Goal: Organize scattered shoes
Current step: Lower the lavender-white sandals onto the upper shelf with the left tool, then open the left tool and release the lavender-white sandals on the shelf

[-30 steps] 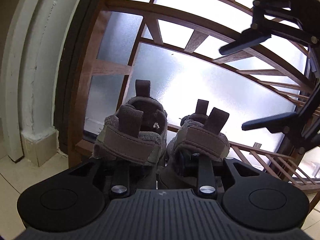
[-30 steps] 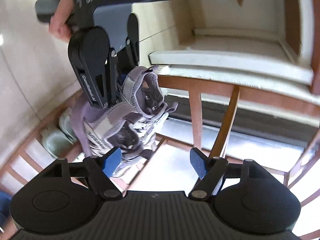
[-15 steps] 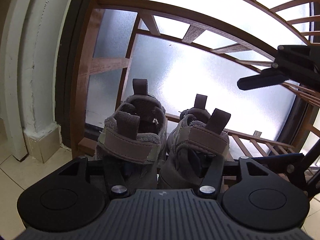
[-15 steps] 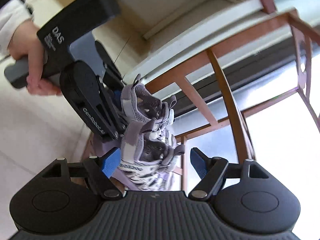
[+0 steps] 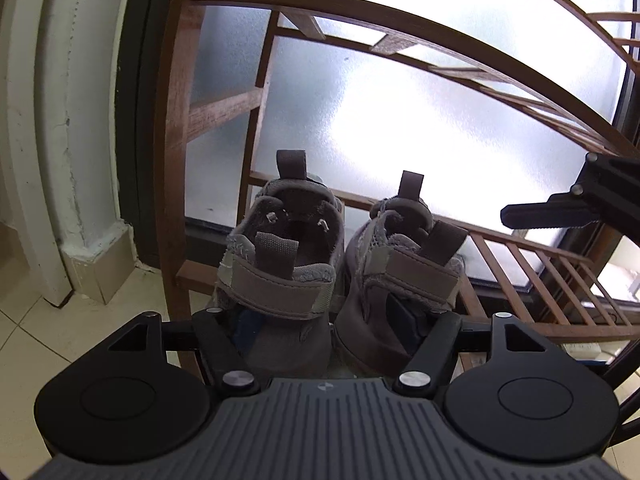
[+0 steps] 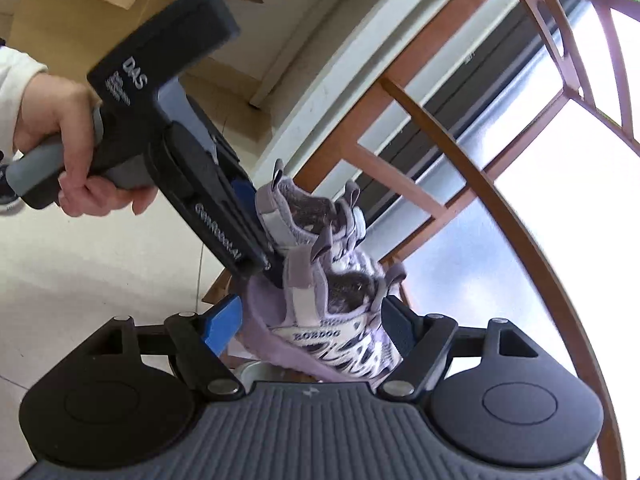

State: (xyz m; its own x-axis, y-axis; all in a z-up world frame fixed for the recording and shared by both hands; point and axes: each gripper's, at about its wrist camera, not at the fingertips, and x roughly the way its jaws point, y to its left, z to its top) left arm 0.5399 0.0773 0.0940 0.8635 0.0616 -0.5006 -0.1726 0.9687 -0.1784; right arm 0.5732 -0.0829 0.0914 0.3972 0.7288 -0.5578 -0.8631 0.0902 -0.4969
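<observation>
Shoes (image 5: 332, 276) side by side on low slats of wooden rack (image 5: 176, 160), heels toward frosted glass (image 5: 400, 120), toes toward left gripper (image 5: 332, 328); jaws of that one opening around both, pads off the uppers as far as visible. Right gripper (image 6: 312, 328) spread wide about nearer purple shoe, blue pads just beside it, contact unclear. Left tool gripped by hand (image 6: 76, 152) with pale sleeve, over tiled floor (image 6: 100, 260)
</observation>
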